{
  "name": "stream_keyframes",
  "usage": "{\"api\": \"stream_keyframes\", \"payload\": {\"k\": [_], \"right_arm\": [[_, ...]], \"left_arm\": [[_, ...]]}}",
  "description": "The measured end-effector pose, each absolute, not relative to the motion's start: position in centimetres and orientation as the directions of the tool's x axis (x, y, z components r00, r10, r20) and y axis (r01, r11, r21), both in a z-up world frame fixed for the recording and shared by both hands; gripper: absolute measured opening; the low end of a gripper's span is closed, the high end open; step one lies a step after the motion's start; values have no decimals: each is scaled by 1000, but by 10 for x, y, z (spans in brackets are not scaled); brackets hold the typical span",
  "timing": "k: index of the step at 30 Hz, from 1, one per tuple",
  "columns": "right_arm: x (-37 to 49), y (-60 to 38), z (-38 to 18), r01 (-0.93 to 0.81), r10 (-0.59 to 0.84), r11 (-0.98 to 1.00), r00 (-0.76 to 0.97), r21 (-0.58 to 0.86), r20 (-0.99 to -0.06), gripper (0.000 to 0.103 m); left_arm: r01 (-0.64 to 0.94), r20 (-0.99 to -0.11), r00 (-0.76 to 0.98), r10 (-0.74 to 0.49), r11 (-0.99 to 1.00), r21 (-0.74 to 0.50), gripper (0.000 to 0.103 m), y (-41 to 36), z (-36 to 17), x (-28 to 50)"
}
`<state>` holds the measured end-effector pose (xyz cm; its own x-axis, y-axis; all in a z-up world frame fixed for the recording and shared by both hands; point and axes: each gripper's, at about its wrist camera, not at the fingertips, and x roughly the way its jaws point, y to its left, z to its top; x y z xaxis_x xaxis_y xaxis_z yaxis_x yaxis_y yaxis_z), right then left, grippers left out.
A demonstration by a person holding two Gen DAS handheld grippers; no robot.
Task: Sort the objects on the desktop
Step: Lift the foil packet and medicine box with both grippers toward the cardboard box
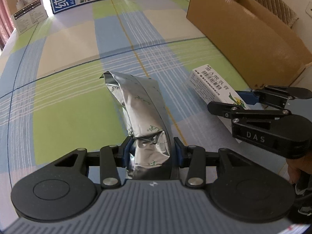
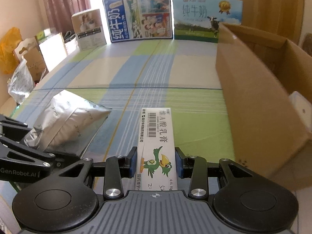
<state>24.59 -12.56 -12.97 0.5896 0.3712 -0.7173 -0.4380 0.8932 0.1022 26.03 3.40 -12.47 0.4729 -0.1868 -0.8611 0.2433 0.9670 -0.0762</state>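
Note:
My left gripper (image 1: 152, 152) is shut on a crumpled silver foil pouch (image 1: 140, 109), which sticks out forward over the checked tablecloth (image 1: 68, 101). The pouch also shows at the left of the right wrist view (image 2: 66, 120). My right gripper (image 2: 156, 162) is shut on a white medicine box with a green bird print (image 2: 156, 148). In the left wrist view that box (image 1: 208, 85) and the right gripper (image 1: 245, 102) are at the right, just in front of the cardboard box.
An open brown cardboard box (image 2: 253, 89) stands along the right side; something white lies inside it (image 2: 302, 109). Milk cartons (image 2: 138, 13) and a small white box (image 2: 88, 29) line the far edge. Bags and boxes (image 2: 21, 74) are at the left.

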Motion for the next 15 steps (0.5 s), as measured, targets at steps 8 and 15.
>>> {"api": "stream_keyframes", "payload": {"k": [8,15], "right_arm": [[223,-143,-106,-406,376,904,604,136,-703,36],[203,-157,-81,-400,385,905,633,142,-671,36]], "left_arm": [[205,-838,503,-211,971,-121,38,24,-103,232],[201,-827,519,-214,972,-125,38,11,-83,207]]}}
